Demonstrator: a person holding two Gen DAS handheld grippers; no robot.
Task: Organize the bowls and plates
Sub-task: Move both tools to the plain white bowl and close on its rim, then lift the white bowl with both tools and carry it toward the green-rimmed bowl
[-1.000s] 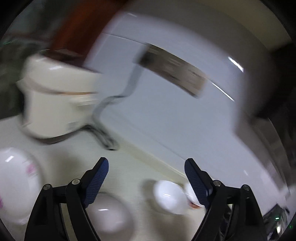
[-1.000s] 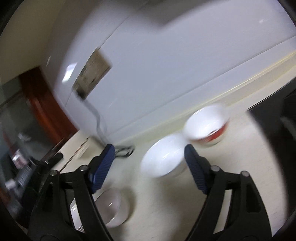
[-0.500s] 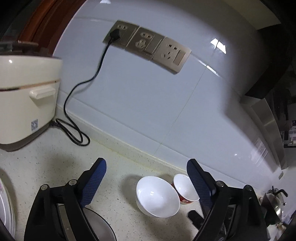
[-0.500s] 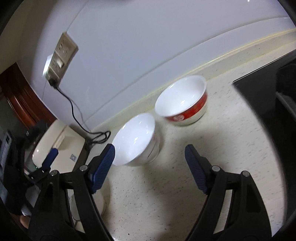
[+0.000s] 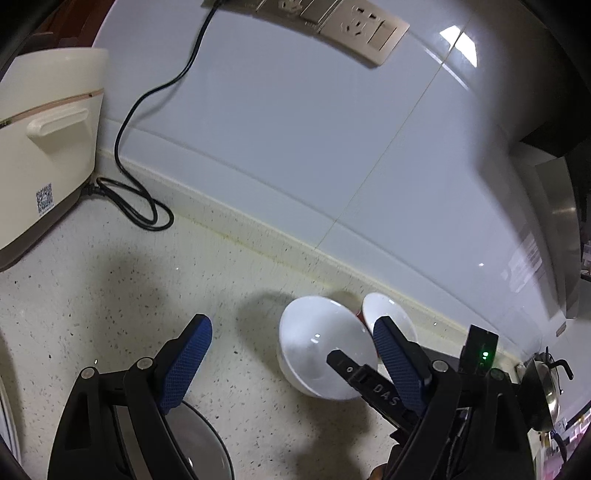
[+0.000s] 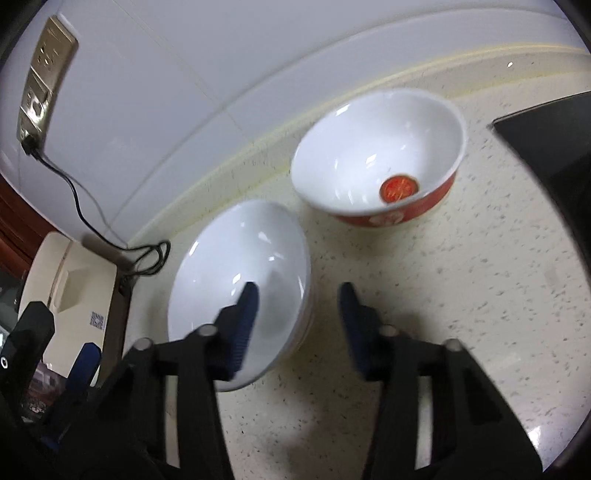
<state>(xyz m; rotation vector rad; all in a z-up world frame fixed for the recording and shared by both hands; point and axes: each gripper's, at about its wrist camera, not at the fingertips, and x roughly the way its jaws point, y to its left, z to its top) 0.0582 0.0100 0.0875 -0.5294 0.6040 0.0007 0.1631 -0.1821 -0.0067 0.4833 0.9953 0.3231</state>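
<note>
A plain white bowl [image 6: 236, 273] stands on the speckled counter, with a red-sided bowl [image 6: 376, 155] just behind it by the wall. My right gripper [image 6: 299, 317] straddles the white bowl's near rim. Its left finger is inside the bowl and its right finger outside. The jaws are closing, and a gap still shows between the right pad and the rim. My left gripper [image 5: 291, 354] hangs open over the counter, just left of the white bowl [image 5: 310, 350]. The red bowl [image 5: 388, 314] shows behind its right finger.
A cream rice cooker [image 5: 44, 147] stands at the left, its black cord [image 5: 140, 206] running up to the wall sockets [image 5: 362, 26]. A shiny bowl [image 5: 199, 443] lies under my left gripper. A black stove top [image 6: 546, 147] borders the counter at the right.
Both grippers came down and closer to the bowls. The right jaws narrowed, and their left finger went into the white bowl. The left jaws kept their width.
</note>
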